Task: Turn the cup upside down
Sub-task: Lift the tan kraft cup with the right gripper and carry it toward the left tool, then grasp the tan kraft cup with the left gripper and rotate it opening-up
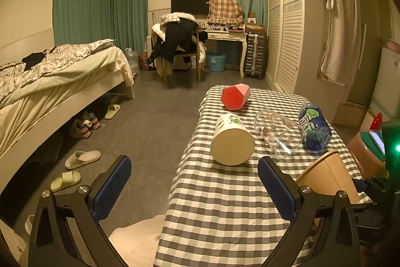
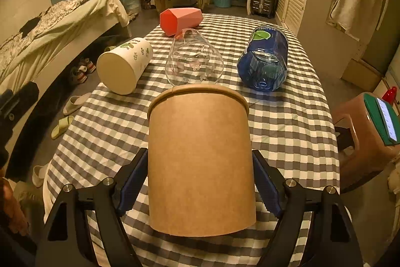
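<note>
A brown paper cup (image 2: pixel 200 157) is held between the pads of my right gripper (image 2: pixel 200 182), above the checked tablecloth (image 2: pixel 287 121); its rim points away from the camera. The same cup (image 1: pixel 327 174) shows at the right of the left wrist view. My left gripper (image 1: pixel 195 182) is open and empty, at the table's near left edge, close to a white cup with green print (image 1: pixel 231 139) that lies on its side.
On the table lie a white cup (image 2: pixel 123 64), a clear glass cup (image 2: pixel 193 59), a blue cup (image 2: pixel 263 59) and a red faceted cup (image 2: pixel 181 20), all on their sides. A brown stool (image 2: pixel 362 131) stands at the right. A bed (image 1: pixel 50 81) and slippers (image 1: pixel 82 159) are at the left.
</note>
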`<state>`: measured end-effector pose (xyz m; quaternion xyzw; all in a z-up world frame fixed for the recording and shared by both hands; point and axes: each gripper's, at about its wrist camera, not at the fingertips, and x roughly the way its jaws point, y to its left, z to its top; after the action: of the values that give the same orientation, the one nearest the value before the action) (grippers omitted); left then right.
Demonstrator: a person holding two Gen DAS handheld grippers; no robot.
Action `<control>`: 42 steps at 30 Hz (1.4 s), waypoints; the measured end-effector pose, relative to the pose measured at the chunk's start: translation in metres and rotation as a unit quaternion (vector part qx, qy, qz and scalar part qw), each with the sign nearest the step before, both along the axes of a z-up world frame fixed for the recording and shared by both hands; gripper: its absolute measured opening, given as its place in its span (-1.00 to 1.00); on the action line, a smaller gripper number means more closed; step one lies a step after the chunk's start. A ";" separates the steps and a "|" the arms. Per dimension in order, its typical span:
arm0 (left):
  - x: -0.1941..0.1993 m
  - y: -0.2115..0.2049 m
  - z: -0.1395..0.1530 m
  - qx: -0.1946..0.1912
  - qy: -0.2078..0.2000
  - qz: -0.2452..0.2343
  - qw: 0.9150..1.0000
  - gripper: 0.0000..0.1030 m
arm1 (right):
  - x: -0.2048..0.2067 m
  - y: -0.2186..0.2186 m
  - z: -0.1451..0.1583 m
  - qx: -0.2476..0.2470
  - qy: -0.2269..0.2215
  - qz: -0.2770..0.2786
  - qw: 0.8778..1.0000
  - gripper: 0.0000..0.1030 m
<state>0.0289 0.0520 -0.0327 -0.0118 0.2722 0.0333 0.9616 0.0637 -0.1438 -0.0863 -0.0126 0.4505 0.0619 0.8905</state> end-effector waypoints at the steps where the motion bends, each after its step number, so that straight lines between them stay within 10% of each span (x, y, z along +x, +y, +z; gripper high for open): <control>1: 0.000 -0.002 0.000 0.002 0.001 0.000 1.000 1.00 | 0.001 0.000 0.001 0.003 -0.001 0.000 1.000 0.54; 14: -0.011 -0.054 0.009 0.047 -0.004 0.003 0.999 1.00 | -0.024 -0.044 0.058 0.008 -0.106 -0.018 0.994 0.79; 20: -0.024 -0.102 -0.001 -0.005 0.005 -0.033 0.999 1.00 | -0.050 -0.100 0.078 -0.018 -0.169 -0.072 0.983 0.85; 37: 0.002 -0.173 -0.064 -0.021 0.083 -0.052 0.995 1.00 | -0.075 -0.220 0.033 0.029 -0.154 -0.168 0.973 0.85; 42: 0.008 -0.172 -0.077 -0.010 0.101 -0.054 0.993 0.63 | -0.069 -0.231 0.018 0.038 -0.137 -0.178 0.974 0.85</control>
<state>0.0372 -0.1197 -0.1096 -0.0030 0.3683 -0.0208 0.9295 -0.0049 -0.3747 -0.0684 0.0931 0.3166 -0.0832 0.9403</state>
